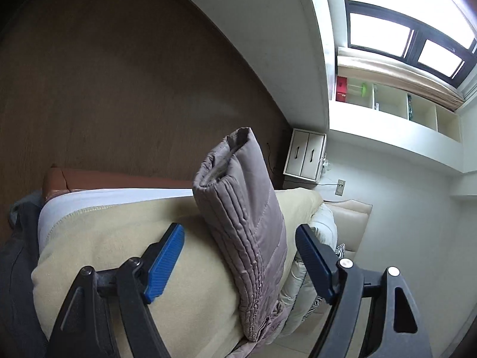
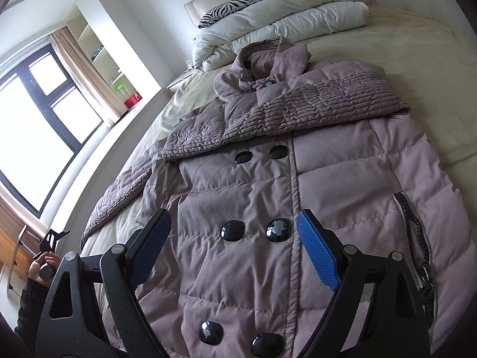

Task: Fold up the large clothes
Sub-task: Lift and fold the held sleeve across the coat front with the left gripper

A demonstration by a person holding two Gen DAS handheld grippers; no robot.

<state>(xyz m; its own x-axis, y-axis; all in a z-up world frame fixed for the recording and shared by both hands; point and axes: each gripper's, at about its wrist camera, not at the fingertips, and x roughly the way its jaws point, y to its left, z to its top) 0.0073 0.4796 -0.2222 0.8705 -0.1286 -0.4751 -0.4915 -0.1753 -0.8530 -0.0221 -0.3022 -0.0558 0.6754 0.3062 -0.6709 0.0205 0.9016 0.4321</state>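
A mauve quilted coat (image 2: 268, 197) with black buttons lies face up on the beige bed (image 2: 417, 68). One sleeve (image 2: 283, 110) is folded across its chest. The other sleeve (image 2: 119, 197) hangs over the bed's window-side edge. My right gripper (image 2: 235, 235) is open and empty, hovering above the coat's middle buttons. My left gripper (image 1: 240, 244) is open beside the bed edge, its blue pads either side of the hanging sleeve (image 1: 247, 214) without closing on it. The sleeve's cuff (image 1: 226, 155) faces the left wrist camera.
A folded white duvet (image 2: 283, 21) and a zebra pillow (image 2: 247, 3) lie at the headboard. A white nightstand (image 1: 305, 156) stands by the bed. Shelves (image 1: 402, 104) and a window (image 2: 38, 113) lie beyond. Dark clothing (image 1: 18, 238) hangs off the bed's foot corner.
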